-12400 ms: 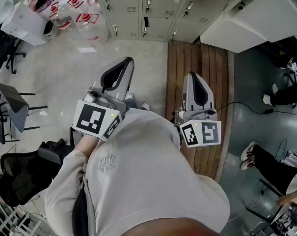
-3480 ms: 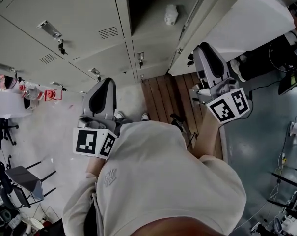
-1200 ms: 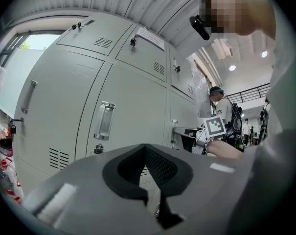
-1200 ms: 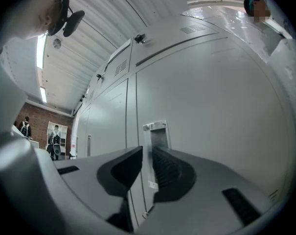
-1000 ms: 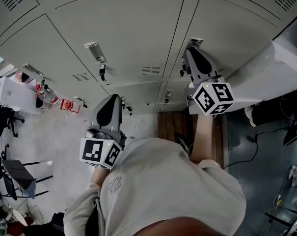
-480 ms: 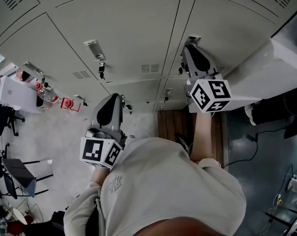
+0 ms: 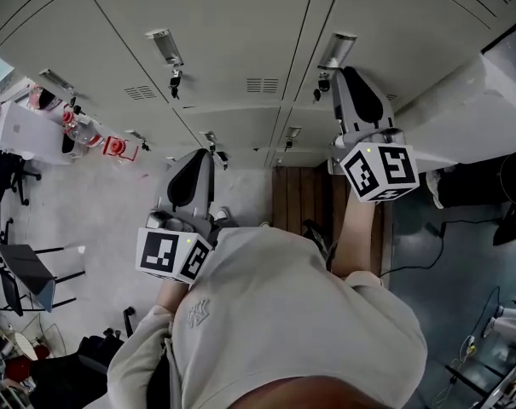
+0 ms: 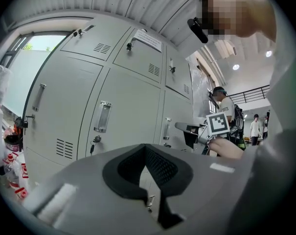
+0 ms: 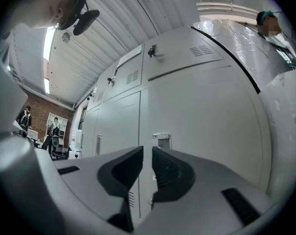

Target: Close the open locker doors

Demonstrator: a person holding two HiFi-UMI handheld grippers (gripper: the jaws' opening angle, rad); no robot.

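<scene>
**Right claw sits next to the last open door**

The right claw [image 7: 353, 79] is up against the wall of lockers. Its jaws are a thin crack apart and hold nothing. Its tip is just below the small metal handle [image 7: 337, 51] of a closed locker door [image 7: 385, 15], at about 12 o'clock from the claw. In the right gripper view that same handle shows just above the jaws.

The left claw [image 7: 194, 164] hangs lower, near the person's body and well away from the lockers. Its jaws are pressed together and it is empty too.

The lockers straight ahead all look closed. The big pale slab [image 7: 462, 113] on the right looks like an open locker door. It lies at about 3 o'clock from the right claw, just beside it. Its long side runs from near the claw out toward 2 o'clock, away from the lockers.

So the right claw is much nearer to it, and the left claw is far off at 9 o'clock. To shut that door, I think the right claw must go around to its far side and push it back toward 10 o'clock, into the locker wall. I cannot see its hinge from here
</scene>
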